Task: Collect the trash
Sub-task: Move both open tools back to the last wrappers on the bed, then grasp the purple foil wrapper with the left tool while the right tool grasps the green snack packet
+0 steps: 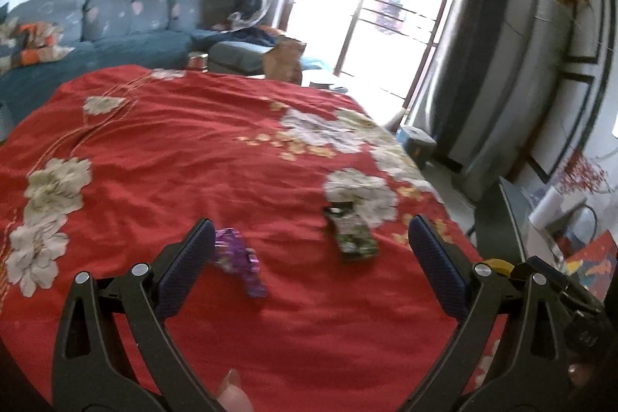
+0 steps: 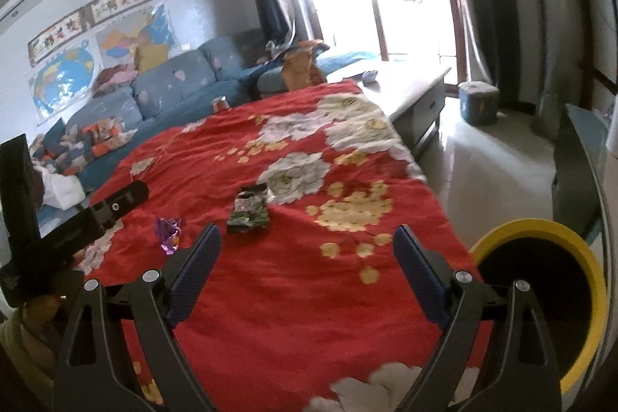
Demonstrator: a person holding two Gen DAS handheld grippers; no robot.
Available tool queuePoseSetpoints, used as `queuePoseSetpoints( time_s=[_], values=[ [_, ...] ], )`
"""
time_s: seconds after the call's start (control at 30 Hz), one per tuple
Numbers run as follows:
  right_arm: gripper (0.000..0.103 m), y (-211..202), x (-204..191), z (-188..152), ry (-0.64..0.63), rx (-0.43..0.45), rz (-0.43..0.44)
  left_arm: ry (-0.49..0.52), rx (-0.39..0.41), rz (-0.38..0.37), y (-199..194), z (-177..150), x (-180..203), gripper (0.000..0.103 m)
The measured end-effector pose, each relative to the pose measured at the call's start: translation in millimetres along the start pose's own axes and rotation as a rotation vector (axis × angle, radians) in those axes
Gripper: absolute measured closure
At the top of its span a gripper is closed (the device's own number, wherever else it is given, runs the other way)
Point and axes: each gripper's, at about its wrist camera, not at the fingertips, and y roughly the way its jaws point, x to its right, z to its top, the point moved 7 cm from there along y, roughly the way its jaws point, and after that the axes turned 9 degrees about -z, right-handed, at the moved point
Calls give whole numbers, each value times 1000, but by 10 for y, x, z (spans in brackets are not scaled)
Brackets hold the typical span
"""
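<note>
Two pieces of trash lie on a red flowered cloth (image 1: 185, 157) (image 2: 270, 280). A crumpled purple wrapper (image 1: 239, 261) (image 2: 168, 232) rests just inside the left finger of my left gripper (image 1: 311, 238), which is open above the cloth. A dark green patterned packet (image 1: 351, 232) (image 2: 249, 209) lies to its right, ahead of the left gripper's gap. My right gripper (image 2: 307, 246) is open over bare cloth, nearer than both pieces. The left gripper's body (image 2: 92, 219) shows at the left of the right wrist view. A yellow-rimmed bin (image 2: 540, 292) stands at the cloth's right edge.
A blue sofa (image 1: 116, 18) (image 2: 174, 83) with piled clothes runs behind the table. A brown paper bag (image 1: 284, 60) (image 2: 301, 66) and a small can (image 2: 220, 103) sit at the far edge. A low table (image 2: 409, 91) and a blue stool (image 2: 477, 101) stand by the bright glass door.
</note>
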Motion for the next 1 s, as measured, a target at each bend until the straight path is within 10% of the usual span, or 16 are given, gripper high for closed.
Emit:
queuePoseSetpoints(
  time_s=[0.27, 1.0],
  values=[
    [20, 455, -356, 24, -53, -65, 50, -80, -26, 58, 59, -46, -487, 12],
    [78, 1612, -656, -150, -18, -303, 112, -201, -172, -22, 531, -437, -696, 48]
  ],
)
